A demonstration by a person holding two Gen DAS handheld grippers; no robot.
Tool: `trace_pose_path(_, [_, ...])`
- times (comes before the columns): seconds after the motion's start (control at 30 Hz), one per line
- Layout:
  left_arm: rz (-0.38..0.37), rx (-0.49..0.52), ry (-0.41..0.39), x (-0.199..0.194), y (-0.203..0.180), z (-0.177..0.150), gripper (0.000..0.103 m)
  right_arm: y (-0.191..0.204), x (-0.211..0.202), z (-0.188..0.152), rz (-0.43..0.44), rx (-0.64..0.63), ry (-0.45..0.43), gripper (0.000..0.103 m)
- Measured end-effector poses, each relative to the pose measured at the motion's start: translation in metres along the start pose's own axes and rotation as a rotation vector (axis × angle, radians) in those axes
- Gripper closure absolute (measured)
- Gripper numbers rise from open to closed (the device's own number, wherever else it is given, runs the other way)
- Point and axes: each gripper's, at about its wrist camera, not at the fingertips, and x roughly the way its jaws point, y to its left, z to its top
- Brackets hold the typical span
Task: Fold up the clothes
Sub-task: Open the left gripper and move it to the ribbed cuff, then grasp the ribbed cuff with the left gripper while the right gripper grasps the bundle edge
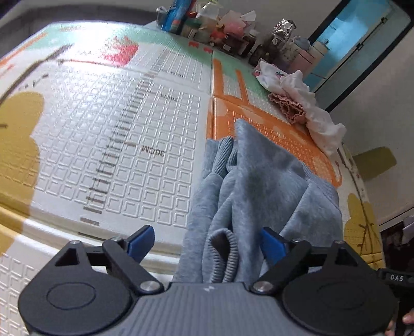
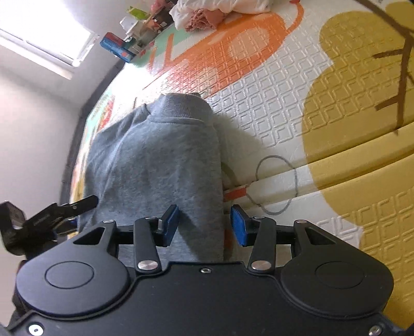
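A grey sweatshirt (image 1: pixel 261 186) lies bunched on the patterned play mat (image 1: pixel 108 124). One ribbed cuff (image 1: pixel 227 256) curls up near my left gripper (image 1: pixel 207 245). That gripper is open wide, and the cloth lies loose between its blue pads (image 1: pixel 141 244). In the right wrist view the same sweatshirt (image 2: pixel 155 165) stretches away, its ribbed hem (image 2: pixel 181 106) at the far end. My right gripper (image 2: pixel 205 224) is open, with the garment's near right edge lying between its pads (image 2: pixel 239 224), and neither pad presses the cloth. The left gripper (image 2: pixel 51 217) shows at the left edge.
A heap of white and pink clothes (image 1: pixel 305 106) sits at the mat's far right, also seen as a clothes heap (image 2: pixel 207 15) in the right wrist view. Boxes, bags and jars (image 1: pixel 220 28) line the far edge. A doorway (image 1: pixel 362 44) opens behind.
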Motion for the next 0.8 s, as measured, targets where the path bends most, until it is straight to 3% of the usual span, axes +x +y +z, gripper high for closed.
trace_pose_path(0.2, [-0.092, -0.075, 0.034, 0.011, 0.014, 0.000, 0.009, -0.004, 0.011, 0.002, 0.056, 0.028, 0.003, 0.060])
trace_pose_path(0.43, [-0.118, -0.020, 0.065, 0.018, 0.004, -0.003, 0.005, -0.014, 0.016, 0.006, 0.129, 0.070, 0.007, 0.058])
trace_pose_path(0.47, [-0.123, -0.013, 0.070, 0.018, 0.002, -0.003, 0.006, -0.015, 0.017, 0.007, 0.140, 0.077, 0.008, 0.058])
trace_pose_path(0.57, [-0.138, 0.007, 0.084, 0.021, -0.002, -0.005, 0.026, -0.017, 0.020, 0.008, 0.155, 0.087, 0.009, 0.058])
trace_pose_path(0.67, [-0.152, 0.027, 0.097, 0.023, -0.007, -0.007, 0.028, -0.017, 0.023, 0.009, 0.167, 0.094, 0.011, 0.058])
trace_pose_path(0.8, [-0.206, -0.048, 0.108, 0.025, 0.005, -0.006, 0.042, -0.019, 0.025, 0.010, 0.180, 0.105, 0.013, 0.058])
